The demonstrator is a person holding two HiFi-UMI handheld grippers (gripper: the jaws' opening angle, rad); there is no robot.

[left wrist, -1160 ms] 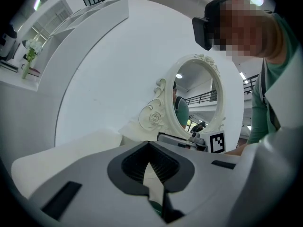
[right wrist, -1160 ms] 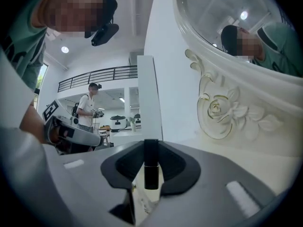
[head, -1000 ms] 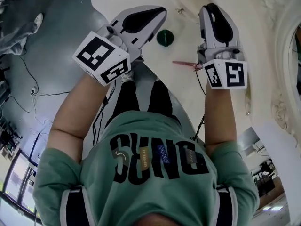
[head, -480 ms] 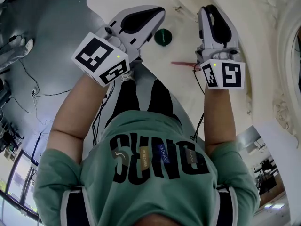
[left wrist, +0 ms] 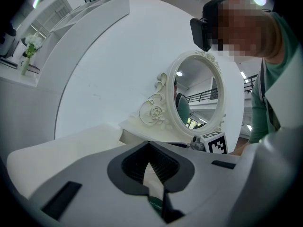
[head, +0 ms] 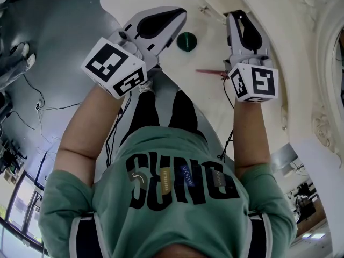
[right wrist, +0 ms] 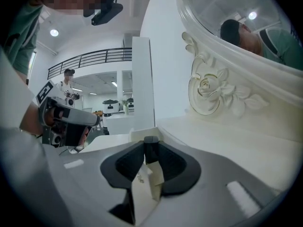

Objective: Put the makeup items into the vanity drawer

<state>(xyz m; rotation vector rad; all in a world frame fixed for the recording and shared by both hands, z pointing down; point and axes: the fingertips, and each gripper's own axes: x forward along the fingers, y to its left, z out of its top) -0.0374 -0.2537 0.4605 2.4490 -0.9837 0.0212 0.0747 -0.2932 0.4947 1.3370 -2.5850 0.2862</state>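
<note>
Right tool (head: 235, 15) had tilted slightly, clenched on a dark knob (right wrist: 150, 148), presumably to pull the drawer open; left tool (head: 181, 13) clenched, empty, waiting.

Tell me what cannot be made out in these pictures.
- Green round item: too small in the head view; mostly covered by the left gripper in its own view.
- Red stick: one end hidden behind the right gripper, head view.
- Dark piece at its jaw tips, right gripper view: unidentifiable.

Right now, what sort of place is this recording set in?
Probably a staged vanity set inside a large open hall or studio: ornate oval mirror and white vanity top, with a mezzanine railing behind.
</note>
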